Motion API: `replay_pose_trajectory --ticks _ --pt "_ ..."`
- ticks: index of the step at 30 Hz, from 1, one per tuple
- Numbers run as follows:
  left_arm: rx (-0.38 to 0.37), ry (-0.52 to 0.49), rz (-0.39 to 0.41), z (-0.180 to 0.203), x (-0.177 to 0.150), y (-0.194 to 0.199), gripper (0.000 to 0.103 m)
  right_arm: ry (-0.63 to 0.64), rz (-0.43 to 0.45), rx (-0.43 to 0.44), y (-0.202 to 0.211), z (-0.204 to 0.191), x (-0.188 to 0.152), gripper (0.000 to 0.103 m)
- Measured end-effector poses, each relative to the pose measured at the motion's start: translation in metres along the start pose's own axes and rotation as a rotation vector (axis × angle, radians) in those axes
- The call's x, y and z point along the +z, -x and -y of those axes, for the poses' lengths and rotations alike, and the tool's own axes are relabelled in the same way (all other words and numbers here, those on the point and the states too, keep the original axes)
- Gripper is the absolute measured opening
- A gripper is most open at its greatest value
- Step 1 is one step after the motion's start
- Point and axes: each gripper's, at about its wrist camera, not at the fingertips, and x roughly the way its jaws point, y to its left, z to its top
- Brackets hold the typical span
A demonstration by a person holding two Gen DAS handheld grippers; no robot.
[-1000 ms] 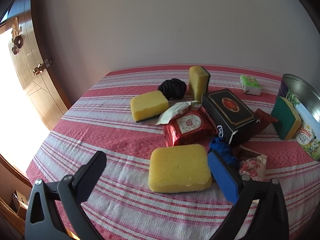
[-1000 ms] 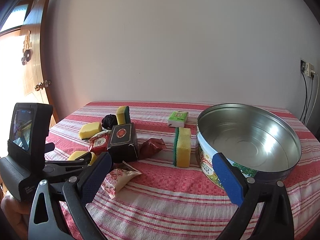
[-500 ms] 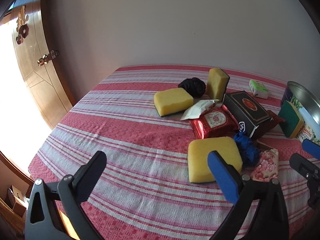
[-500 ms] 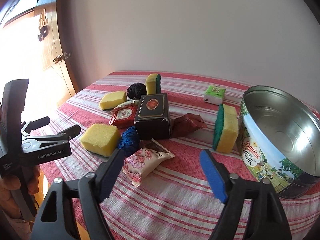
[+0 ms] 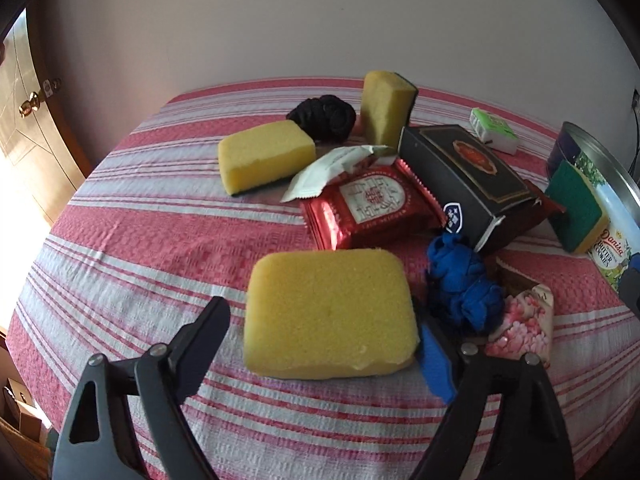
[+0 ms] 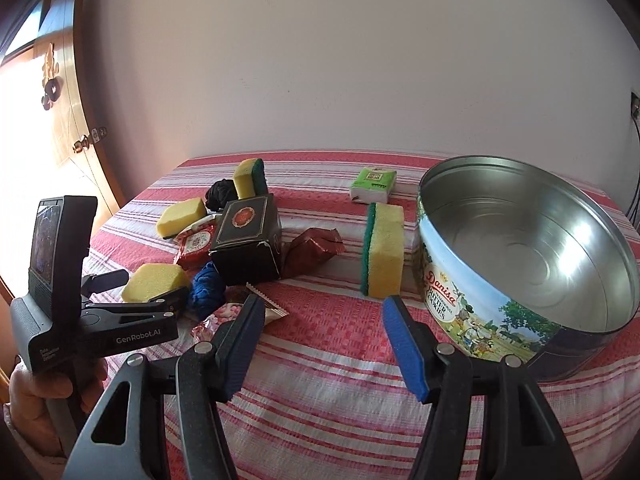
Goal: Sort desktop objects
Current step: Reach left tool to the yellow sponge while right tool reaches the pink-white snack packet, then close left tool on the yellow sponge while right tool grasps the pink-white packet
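Closing in since a moment ago, the left gripper (image 5: 320,344) now straddles the yellow sponge (image 5: 328,312), jaws wide, ungripped; right gripper (image 6: 324,344) gapes empty.

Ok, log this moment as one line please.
phase: approach | left gripper: open, straddling flat yellow sponge | right gripper: open, empty | cookie tin: empty

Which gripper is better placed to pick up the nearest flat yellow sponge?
Left. The left gripper is open with the flat yellow sponge between its fingers. The right gripper is open over bare striped tablecloth.
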Motion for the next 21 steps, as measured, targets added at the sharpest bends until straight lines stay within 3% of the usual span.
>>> replay_pose_trajectory --ticks 3,7,10,14,19,21 --pt "0.007 0.018 0.017 -0.008 -0.001 0.003 0.071 -0.037 -0.024 -0.001 -0.008 0.008 0.004 0.064" --pt "0.028 0.044 0.047 -0.017 -0.001 0.004 0.070 -0.068 -0.082 0.073 -0.018 0.008 0.007 0.064" --pt "0.059 0.036 0.131 -0.022 0.002 0.019 0.070 -0.071 -0.150 0.185 -0.028 -0.004 0.002 0.064" --pt "0.086 0.034 0.228 -0.032 0.008 0.045 0.070 -0.014 -0.194 0.222 -0.040 -0.034 -0.003 0.064" --pt "0.118 0.072 0.254 -0.045 0.007 0.054 0.070 0.050 -0.252 0.144 -0.058 -0.063 -0.007 0.064" --pt "0.121 0.080 0.254 -0.049 0.006 0.053 0.070 0.060 -0.236 0.109 -0.064 -0.069 -0.007 0.065"
